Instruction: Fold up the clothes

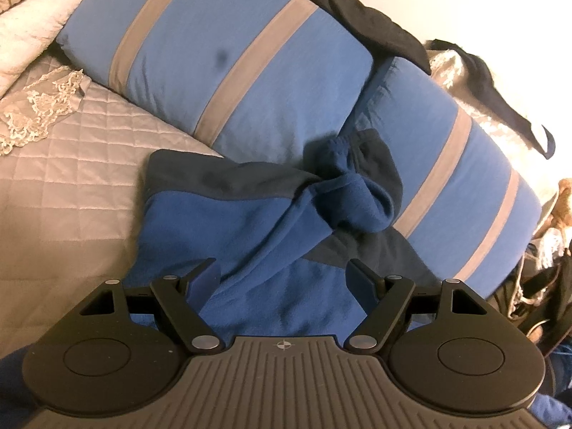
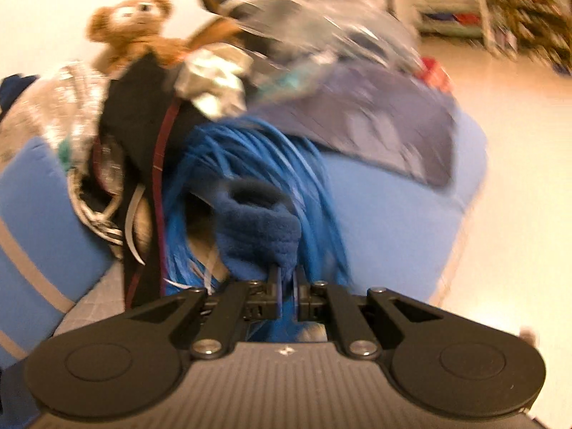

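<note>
A lace-edged cloth lies at the far left of a grey quilted bedspread; beside it a blue pillow with grey stripes rests along the head of the bed, a black garment draped over its far edge; a second striped pillow sits to its right. In front of the pillows a blue and navy fleece top lies crumpled on the bedspread, one sleeve bunched against the second pillow; the left gripper hovers just over its near edge, fingers spread wide and holding nothing. In the blurred right wrist view a brown teddy bear sits atop a heap of clothes on the bed; below it a bundle of blue cords spills down; the right gripper has its fingers pressed together on a navy fleece cuff, which stands up from the tips.
</note>
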Demonstrator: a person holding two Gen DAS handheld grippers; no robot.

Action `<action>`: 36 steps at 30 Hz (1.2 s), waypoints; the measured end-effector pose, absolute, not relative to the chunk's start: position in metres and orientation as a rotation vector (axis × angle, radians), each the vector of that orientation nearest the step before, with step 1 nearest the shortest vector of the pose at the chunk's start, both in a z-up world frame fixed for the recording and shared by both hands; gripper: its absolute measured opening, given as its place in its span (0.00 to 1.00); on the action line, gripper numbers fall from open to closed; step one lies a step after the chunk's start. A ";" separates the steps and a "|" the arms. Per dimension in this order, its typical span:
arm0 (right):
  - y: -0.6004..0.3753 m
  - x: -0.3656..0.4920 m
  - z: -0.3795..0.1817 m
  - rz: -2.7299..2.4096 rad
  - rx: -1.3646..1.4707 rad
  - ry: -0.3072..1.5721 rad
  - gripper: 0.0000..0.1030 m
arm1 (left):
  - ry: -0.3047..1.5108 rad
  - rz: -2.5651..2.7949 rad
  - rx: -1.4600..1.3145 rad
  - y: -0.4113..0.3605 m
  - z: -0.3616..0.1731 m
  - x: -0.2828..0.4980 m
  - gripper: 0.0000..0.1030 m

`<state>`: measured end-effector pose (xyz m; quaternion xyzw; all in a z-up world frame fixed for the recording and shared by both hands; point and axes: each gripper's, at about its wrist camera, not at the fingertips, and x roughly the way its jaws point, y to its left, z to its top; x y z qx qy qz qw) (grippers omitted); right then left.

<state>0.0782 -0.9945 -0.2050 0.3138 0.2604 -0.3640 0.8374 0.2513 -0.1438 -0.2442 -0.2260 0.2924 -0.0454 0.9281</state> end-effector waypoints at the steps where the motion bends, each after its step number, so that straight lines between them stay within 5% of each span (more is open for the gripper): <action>1: -0.994 0.074 -0.211 -0.785 0.679 0.559 0.06 | 0.601 -0.092 -0.462 -0.144 -0.244 0.252 0.75; 7: -0.990 0.067 -0.240 -0.815 0.645 0.625 0.12 | 0.617 -0.090 -0.460 -0.143 -0.246 0.252 0.75; 8: -0.989 0.068 -0.242 -0.817 0.617 0.644 0.26 | 0.618 -0.090 -0.460 -0.143 -0.246 0.252 0.75; 9: -0.988 0.070 -0.244 -0.817 0.584 0.661 0.26 | 0.619 -0.089 -0.461 -0.143 -0.246 0.252 0.75; 11: -0.981 0.069 -0.242 -0.804 0.494 0.670 0.43 | 0.620 -0.090 -0.461 -0.144 -0.245 0.252 0.75; 17: -0.962 0.055 -0.228 -0.688 0.296 0.608 0.67 | 0.624 -0.097 -0.468 -0.144 -0.245 0.251 0.75; 36: -0.964 0.048 -0.232 -0.583 0.271 0.621 0.68 | 0.639 -0.099 -0.472 -0.144 -0.246 0.253 0.75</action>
